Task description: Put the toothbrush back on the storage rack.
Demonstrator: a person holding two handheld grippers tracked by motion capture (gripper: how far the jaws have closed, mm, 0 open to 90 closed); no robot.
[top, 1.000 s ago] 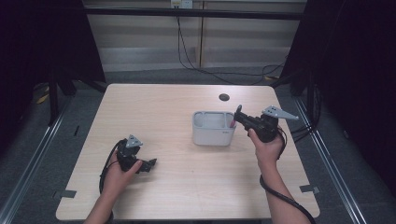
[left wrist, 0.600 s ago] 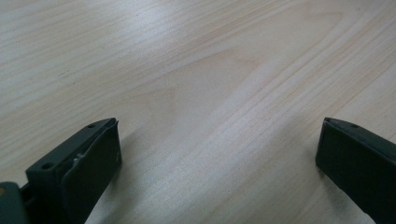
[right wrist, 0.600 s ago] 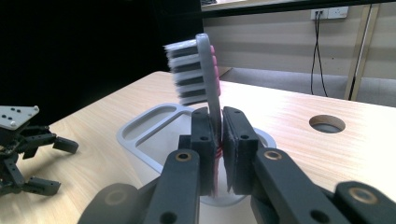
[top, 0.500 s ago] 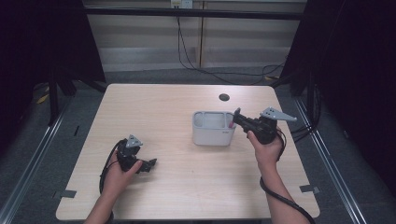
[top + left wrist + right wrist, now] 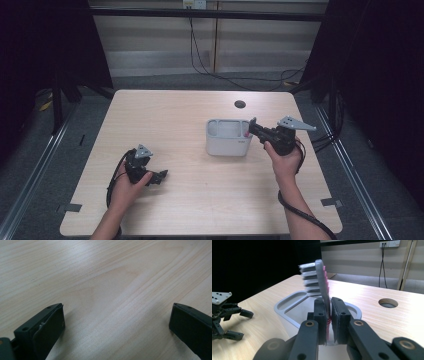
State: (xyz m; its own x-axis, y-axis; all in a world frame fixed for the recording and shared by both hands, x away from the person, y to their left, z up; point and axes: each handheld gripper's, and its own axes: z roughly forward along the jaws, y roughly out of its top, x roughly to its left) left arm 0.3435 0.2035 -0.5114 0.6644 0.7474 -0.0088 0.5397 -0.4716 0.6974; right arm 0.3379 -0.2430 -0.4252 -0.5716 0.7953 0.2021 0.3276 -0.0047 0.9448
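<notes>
A grey holder [image 5: 227,137] with compartments stands right of the table's middle. My right gripper [image 5: 251,128] reaches over its right end, shut on a toothbrush [image 5: 322,287]. The toothbrush is grey and pink with white bristles; it stands upright between the pads, head up, above the holder [image 5: 292,306]. Its pink part [image 5: 246,133] peeks out at the holder's right compartment. My left gripper [image 5: 161,176] rests on the wood near the front left, jaws wide apart and nothing between them [image 5: 117,325]. The right gripper view also takes in that left gripper [image 5: 227,312] at far left.
A round cable hole [image 5: 240,104] sits in the table behind the holder. The table's right edge [image 5: 312,150] lies close to my right hand. Cables hang against the far wall [image 5: 200,45]. Bare wood spreads between the two hands.
</notes>
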